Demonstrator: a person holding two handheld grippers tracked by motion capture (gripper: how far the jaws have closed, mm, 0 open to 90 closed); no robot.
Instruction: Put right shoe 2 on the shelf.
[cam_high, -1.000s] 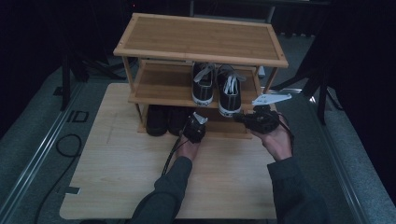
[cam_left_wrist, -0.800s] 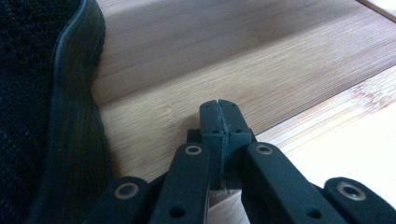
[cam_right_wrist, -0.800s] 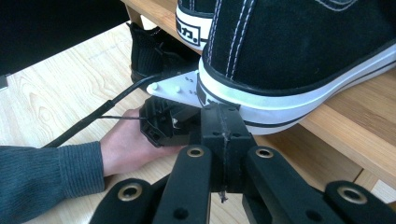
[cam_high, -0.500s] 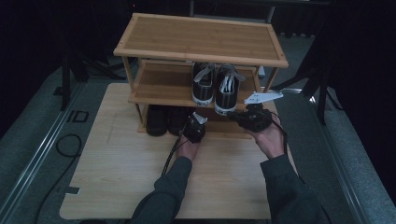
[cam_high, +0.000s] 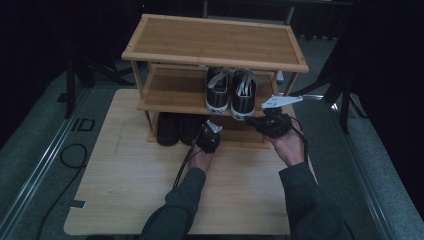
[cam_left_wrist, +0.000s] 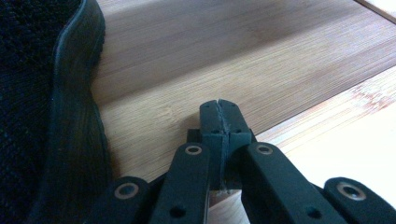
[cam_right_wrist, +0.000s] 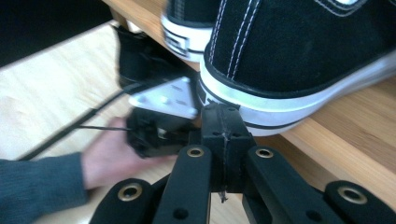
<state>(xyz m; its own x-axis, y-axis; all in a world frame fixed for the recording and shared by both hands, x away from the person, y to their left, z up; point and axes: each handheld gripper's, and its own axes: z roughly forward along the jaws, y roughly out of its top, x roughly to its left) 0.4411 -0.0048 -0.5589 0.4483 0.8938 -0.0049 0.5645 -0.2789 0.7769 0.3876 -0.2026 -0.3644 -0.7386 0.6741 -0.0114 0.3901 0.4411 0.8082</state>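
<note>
The right gripper (cam_right_wrist: 223, 122), clenched empty, is edging from three o'clock toward the right sneaker (cam_high: 243, 95), nudging its heel; the left gripper (cam_left_wrist: 219, 116), clenched empty, is idling.

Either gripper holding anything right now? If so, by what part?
Nothing held. Left gripper is shut empty over the bottom shelf; right gripper is shut empty at the heel of the black-and-white sneaker.

The dark shoes (cam_high: 177, 129) on the rack's bottom shelf sit in shadow under the middle shelf (cam_high: 172, 95), probably a pair; the sneaker (cam_right_wrist: 299, 51) is cut off at the frame's top and right edges.
</note>
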